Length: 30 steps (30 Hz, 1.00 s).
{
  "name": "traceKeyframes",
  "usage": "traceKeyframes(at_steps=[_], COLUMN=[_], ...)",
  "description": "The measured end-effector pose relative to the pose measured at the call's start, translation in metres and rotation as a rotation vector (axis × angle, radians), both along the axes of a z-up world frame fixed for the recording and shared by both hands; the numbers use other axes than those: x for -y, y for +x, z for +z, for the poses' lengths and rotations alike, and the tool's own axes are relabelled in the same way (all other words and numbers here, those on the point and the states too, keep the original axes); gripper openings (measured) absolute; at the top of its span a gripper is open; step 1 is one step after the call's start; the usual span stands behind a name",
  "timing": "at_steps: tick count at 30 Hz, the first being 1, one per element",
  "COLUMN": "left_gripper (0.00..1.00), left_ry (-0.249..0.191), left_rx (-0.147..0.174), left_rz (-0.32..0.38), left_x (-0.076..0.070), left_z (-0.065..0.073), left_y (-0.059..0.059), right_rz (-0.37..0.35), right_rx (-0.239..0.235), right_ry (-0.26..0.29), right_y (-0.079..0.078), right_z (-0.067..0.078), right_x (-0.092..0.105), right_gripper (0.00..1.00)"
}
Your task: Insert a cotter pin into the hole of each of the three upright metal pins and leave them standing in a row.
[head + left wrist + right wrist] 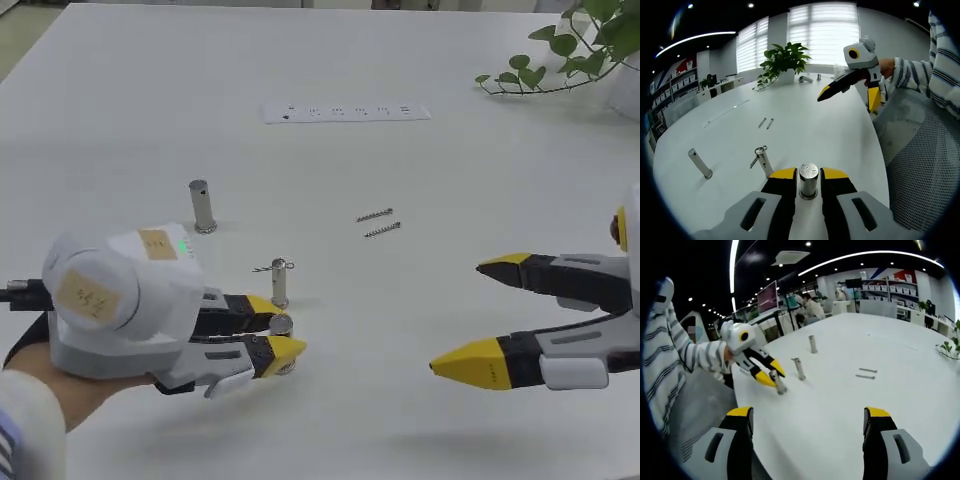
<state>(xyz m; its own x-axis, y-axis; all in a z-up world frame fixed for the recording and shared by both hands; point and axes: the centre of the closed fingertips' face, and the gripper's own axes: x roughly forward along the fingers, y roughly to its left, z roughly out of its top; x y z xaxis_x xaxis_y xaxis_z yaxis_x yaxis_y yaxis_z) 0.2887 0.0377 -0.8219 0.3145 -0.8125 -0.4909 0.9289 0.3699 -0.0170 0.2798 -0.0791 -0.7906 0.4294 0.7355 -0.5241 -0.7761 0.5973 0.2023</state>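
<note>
Three upright metal pins stand on the white table (420,420). The far pin (202,206) has nothing in its hole. A cotter pin (270,268) sticks out of the top of the middle pin (280,284). My left gripper (285,328) is shut on the nearest pin (809,180), which stands between its yellow-tipped jaws. Two loose cotter pins (375,215) (383,230) lie side by side further right. My right gripper (475,315) hovers open at the right, away from the pins, with nothing between its jaws.
A white power strip (345,112) lies flat at the back of the table. A potted plant's leaves (575,50) reach in at the far right corner. A mesh chair (920,165) stands beside the table edge.
</note>
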Motion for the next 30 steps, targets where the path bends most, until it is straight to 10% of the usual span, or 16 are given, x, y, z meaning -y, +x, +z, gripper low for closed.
traceKeyframes(at_steps=[7,9,21,30], left_gripper=[0.32,0.39,0.76,1.0], left_ry=[-0.018,-0.042,-0.03,-0.103], left_rx=[-0.019,0.026,-0.014,-0.071], left_rz=[-0.029,-0.015,0.018,0.038], left_x=[-0.006,-0.008,-0.036,-0.036], left_z=[0.0,0.007,0.003,0.009], left_y=[-0.005,0.0,-0.007,-0.017], right_rz=[0.003,0.007,0.014,0.056], right_rx=[0.005,0.005,0.016,0.026], right_ry=[-0.007,-0.011,-0.015,-0.055], right_y=[0.003,0.003,0.009,0.017], right_z=[0.002,0.002,0.006,0.012], right_x=[0.003,0.004,0.007,0.01], right_gripper=[0.92,0.92,0.92,0.91])
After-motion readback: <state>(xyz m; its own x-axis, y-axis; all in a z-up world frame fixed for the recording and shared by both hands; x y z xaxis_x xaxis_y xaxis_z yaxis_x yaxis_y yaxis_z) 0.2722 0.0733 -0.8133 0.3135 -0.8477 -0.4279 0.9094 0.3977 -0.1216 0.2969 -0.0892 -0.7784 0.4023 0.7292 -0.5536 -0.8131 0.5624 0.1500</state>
